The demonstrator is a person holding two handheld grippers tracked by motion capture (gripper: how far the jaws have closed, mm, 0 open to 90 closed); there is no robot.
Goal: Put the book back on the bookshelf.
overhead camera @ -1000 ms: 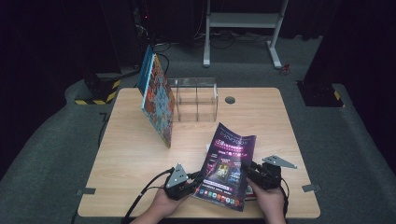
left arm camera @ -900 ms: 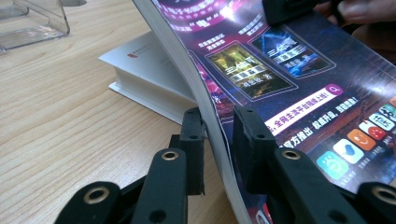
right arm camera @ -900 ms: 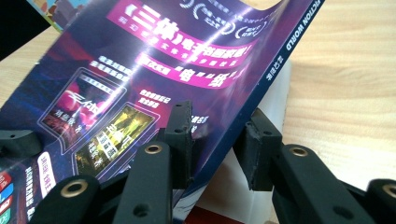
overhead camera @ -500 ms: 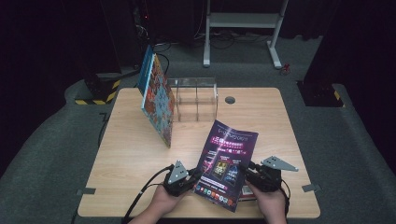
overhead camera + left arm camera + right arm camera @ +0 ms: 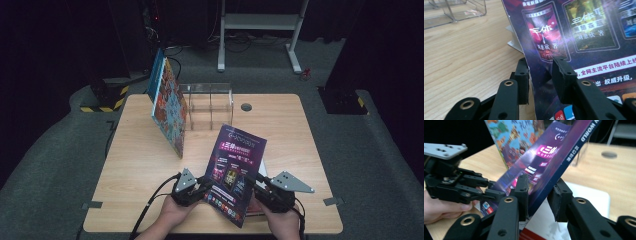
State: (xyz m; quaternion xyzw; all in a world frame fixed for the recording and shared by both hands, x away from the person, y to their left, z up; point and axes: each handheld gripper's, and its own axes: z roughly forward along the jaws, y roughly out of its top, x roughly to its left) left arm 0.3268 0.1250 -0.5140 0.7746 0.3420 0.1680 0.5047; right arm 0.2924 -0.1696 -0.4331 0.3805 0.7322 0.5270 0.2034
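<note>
You are holding the purple book (image 5: 235, 172) tilted between both claws, left claw (image 5: 202, 186) loosening, right claw (image 5: 256, 184) clamping its spine, while the clear organizer (image 5: 207, 105) is standing with no book inside.

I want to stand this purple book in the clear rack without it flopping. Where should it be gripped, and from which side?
Grip the purple book low on its two side edges, one gripper from each side. It is thin and tilted up off the table, so holds by the left gripper and right gripper on opposite edges should steady it.
</note>
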